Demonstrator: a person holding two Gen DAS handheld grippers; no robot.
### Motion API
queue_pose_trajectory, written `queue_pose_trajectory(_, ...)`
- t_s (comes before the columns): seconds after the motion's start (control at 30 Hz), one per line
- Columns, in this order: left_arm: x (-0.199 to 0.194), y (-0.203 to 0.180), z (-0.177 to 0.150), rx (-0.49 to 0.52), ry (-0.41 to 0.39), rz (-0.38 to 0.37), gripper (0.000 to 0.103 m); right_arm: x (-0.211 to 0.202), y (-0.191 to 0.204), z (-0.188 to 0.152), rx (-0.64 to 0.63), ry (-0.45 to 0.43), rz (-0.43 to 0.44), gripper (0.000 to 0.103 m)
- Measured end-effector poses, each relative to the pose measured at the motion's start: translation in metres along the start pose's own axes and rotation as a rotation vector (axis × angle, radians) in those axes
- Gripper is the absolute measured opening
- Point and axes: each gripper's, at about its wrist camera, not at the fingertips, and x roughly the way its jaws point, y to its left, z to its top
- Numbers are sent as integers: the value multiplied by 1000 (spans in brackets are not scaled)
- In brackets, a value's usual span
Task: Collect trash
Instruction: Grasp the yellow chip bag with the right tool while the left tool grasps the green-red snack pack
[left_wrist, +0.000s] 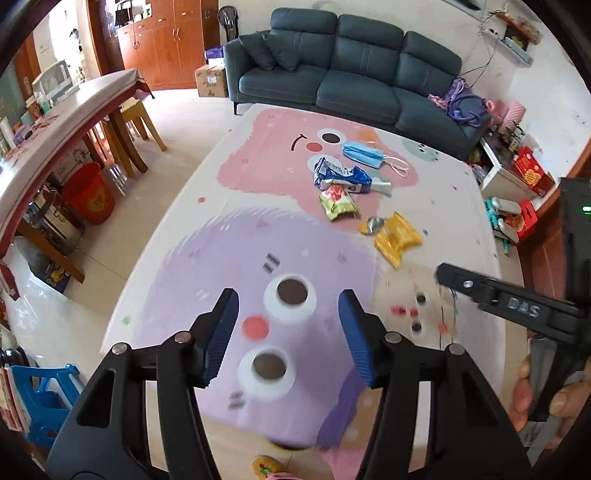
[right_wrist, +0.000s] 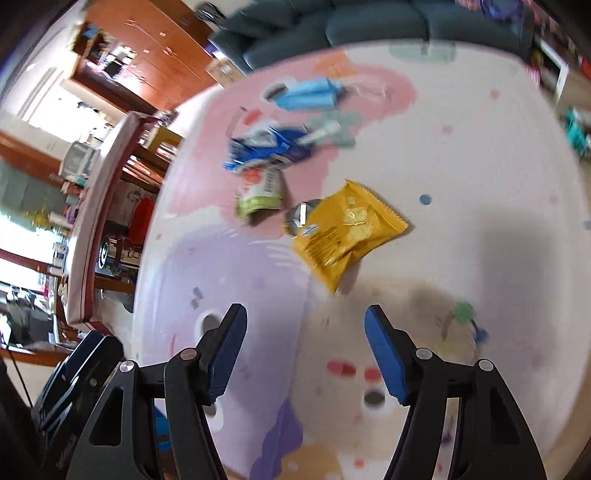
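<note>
Trash lies on a pastel cartoon play mat (left_wrist: 332, 173): a blue face mask (left_wrist: 364, 152), a blue and white wrapper (left_wrist: 341, 178), a green snack packet (left_wrist: 338, 203), a yellow packet (left_wrist: 397, 236) with a small silver piece (left_wrist: 372, 225) beside it. My left gripper (left_wrist: 290, 330) hovers open over the mat's purple patch, well short of the litter, nothing between its blue pads. In the right wrist view my right gripper (right_wrist: 306, 356) is open and empty, just below the yellow packet (right_wrist: 345, 232); the mask (right_wrist: 308, 94), blue wrapper (right_wrist: 269, 147) and green packet (right_wrist: 258, 192) lie beyond.
A dark sofa (left_wrist: 343, 70) stands behind the mat. A dining table (left_wrist: 55, 136) with stools and a red bucket (left_wrist: 90, 197) is at left. A low shelf with boxes (left_wrist: 517, 177) is at right. A hand (left_wrist: 543, 398) holds the right gripper's body at the right edge.
</note>
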Motion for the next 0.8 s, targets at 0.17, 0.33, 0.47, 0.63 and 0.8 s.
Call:
queue_pose_trajectory(0.17,71,-20,30,-35,46,42,53,47,-12,32,25,54,-28,67)
queue_pose_trajectory(0.33,113,-30,44,-81,87,53,53,62,-15,56,24,21,-69,73)
queue_pose_trajectory(0.47,134,-34,50,-98,107,62,53,70,-5,72,-55,-26,-142,73)
queue_pose_trajectory(0.63,152,-36,62,-118,118,67,53,83,17,75,-298,-65,-304,62)
queue_pose_trajectory(0.8,169,-41,78,-146,129,48,53,78,11,72,-403,-94,-314,36)
